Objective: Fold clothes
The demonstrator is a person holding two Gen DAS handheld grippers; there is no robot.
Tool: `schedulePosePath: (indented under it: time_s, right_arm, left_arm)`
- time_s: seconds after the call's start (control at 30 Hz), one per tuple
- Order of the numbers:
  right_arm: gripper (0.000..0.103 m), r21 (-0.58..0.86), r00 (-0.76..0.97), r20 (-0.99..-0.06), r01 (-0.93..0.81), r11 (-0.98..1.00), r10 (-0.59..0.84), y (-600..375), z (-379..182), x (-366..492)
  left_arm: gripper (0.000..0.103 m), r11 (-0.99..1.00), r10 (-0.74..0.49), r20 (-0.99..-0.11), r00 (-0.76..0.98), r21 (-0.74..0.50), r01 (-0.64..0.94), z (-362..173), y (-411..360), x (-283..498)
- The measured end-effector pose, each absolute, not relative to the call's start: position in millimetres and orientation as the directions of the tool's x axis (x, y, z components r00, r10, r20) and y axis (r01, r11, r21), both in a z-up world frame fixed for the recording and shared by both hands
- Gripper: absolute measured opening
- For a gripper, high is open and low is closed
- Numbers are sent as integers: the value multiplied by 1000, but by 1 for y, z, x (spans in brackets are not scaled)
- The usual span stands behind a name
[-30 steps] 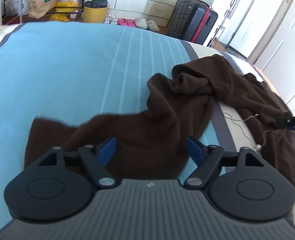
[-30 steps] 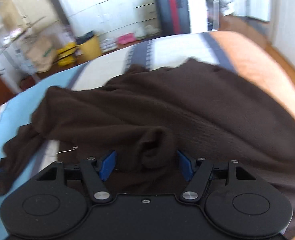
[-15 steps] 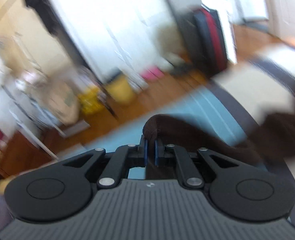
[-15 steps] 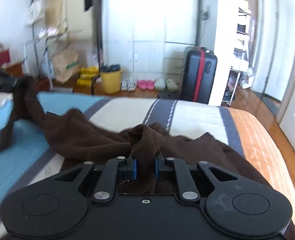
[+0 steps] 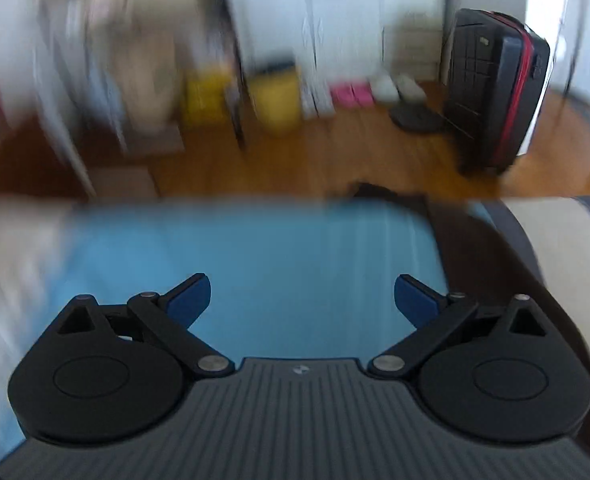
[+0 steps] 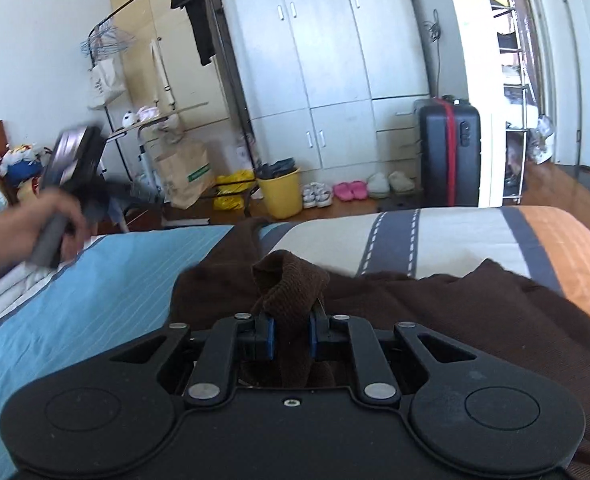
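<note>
A dark brown knit garment (image 6: 455, 312) lies spread over the bed, reaching toward the foot edge. My right gripper (image 6: 291, 338) is shut on a bunched fold of the brown garment, which sticks up between the blue pads. In the left wrist view, which is motion-blurred, my left gripper (image 5: 302, 300) stands wide open over the blue bedcover (image 5: 255, 264) with nothing between its fingers. A strip of the brown garment (image 5: 471, 248) runs along the right of that view. The right wrist view shows a person's hand (image 6: 19, 232) holding the left gripper, raised at the far left.
The bed has blue, cream, grey and orange stripes (image 6: 555, 248). Beyond its foot edge are a wooden floor, a black suitcase (image 6: 449, 156), a yellow bin (image 6: 281, 192), shoes (image 6: 351, 190), a paper bag (image 6: 183, 176), a clothes rack and white wardrobes (image 6: 315, 60).
My left gripper was shut on the garment half a second ago; now it has let go, is wide open and swinging left. My right gripper stays shut on the brown fold, lifted slightly.
</note>
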State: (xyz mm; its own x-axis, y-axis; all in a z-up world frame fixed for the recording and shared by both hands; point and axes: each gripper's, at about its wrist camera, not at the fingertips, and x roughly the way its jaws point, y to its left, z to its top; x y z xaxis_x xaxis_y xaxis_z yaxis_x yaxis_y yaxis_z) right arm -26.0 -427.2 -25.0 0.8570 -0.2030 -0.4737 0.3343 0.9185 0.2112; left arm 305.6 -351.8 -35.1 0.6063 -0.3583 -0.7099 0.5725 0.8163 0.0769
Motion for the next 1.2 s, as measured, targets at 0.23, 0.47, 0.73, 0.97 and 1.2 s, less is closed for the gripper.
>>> schedulePosePath:
  time_s: [0.23, 0.47, 0.73, 0.97, 1.2]
  right_arm:
    - [18, 269, 828, -523, 387, 882, -204, -413, -10, -28]
    - [17, 257, 886, -464, 148, 955, -13, -324, 34, -29]
    - [17, 441, 903, -407, 65, 895, 135, -336, 18, -30]
    - [17, 413, 874, -433, -26, 910, 222, -304, 11, -22]
    - [17, 377, 818, -498, -95, 921, 288, -274, -3, -12]
  left_arm:
    - [83, 753, -539, -734, 413, -199, 627, -95, -248, 210]
    - [83, 650, -741, -621, 256, -565, 509, -90, -165, 165]
    - [82, 447, -893, -442, 84, -851, 275, -116, -164, 158]
    - [83, 322, -946, -325, -3, -939, 122, -141, -171, 153]
    - [72, 224, -973, -225, -48, -974, 35, -158, -187, 146]
